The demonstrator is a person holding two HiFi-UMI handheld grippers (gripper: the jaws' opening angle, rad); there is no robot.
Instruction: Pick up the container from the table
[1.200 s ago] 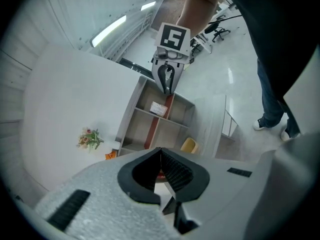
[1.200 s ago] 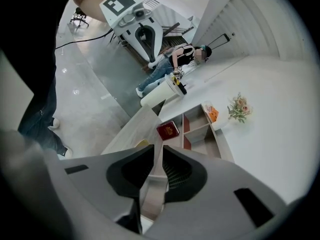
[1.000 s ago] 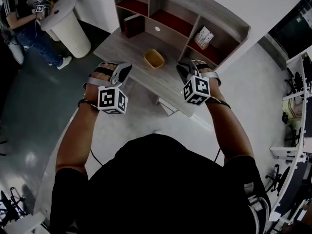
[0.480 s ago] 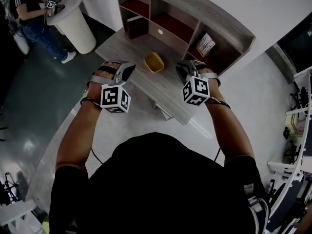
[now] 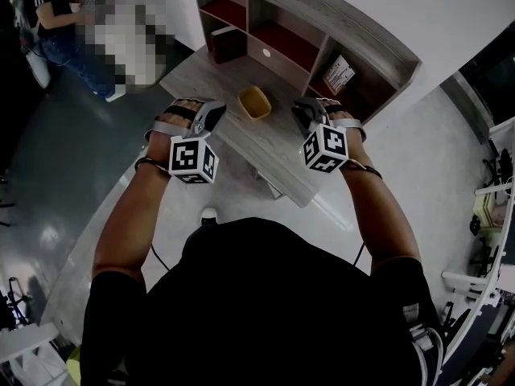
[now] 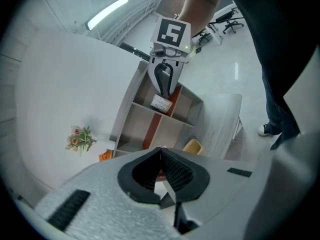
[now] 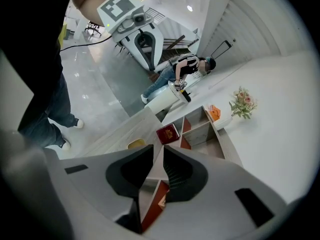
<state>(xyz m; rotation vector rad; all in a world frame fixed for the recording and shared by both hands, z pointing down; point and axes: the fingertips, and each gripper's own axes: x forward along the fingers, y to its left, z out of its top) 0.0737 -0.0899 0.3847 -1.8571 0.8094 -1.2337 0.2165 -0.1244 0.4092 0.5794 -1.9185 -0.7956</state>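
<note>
The container is set toward the bench's back edge. The left gripper is seen closed, the right gripper slightly parted, both empty.

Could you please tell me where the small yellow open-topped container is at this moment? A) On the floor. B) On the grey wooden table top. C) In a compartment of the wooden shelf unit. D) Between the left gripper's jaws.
B: the small yellow open-topped container rests on the grey wooden table top, in front of the wooden shelf unit, apart from the left gripper and the right gripper.
</note>
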